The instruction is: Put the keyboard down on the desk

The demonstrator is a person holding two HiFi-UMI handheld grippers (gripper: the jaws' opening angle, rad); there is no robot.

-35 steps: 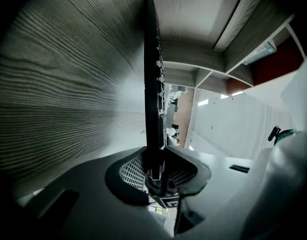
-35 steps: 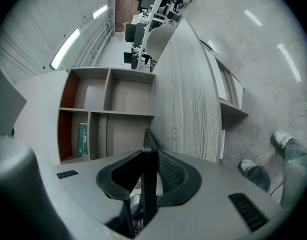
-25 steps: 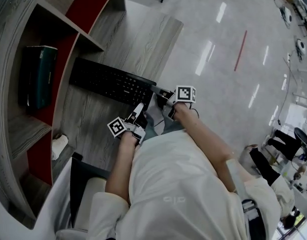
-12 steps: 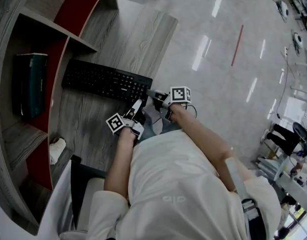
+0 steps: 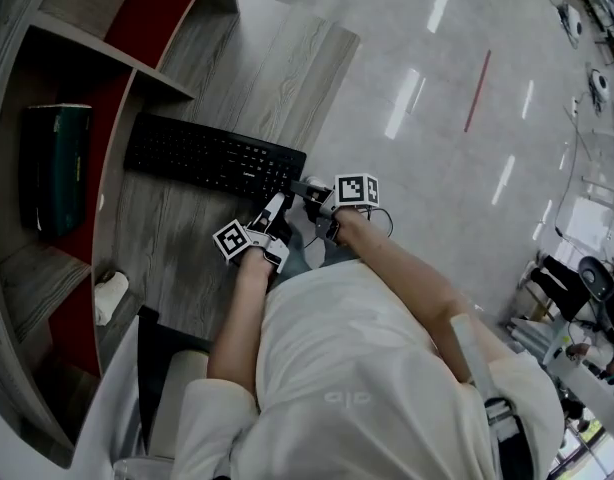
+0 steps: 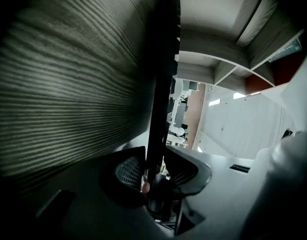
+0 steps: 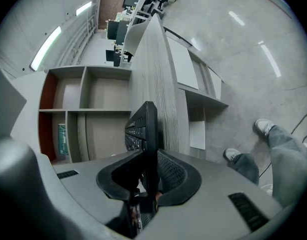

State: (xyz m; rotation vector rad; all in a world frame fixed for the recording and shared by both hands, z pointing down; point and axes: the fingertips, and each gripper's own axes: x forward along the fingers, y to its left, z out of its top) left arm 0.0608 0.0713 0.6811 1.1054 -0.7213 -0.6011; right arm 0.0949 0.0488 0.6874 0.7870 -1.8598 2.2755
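The black keyboard (image 5: pixel 212 158) lies flat on the grey wood-grain desk (image 5: pixel 277 78), its long side toward the shelves. Both grippers are at its near right end. My left gripper (image 5: pixel 275 211) has the keyboard's thin edge (image 6: pixel 158 84) between its pads, and its jaws are opening a little. My right gripper (image 5: pixel 301 186) is at the end corner. Its jaws are closing with the keyboard (image 7: pixel 143 126) between them, one pad flat against it.
A curved shelf unit with red back panels rises behind the desk and holds a green book (image 5: pixel 55 168). A white crumpled object (image 5: pixel 109 296) sits on the desk's near left. A chair (image 5: pixel 167 368) stands below it. The desk edge (image 5: pixel 332 98) drops to the shiny floor at right.
The keyboard and both grippers have shifted slightly left in the head view. Both grippers remain at the keyboard's near right end.
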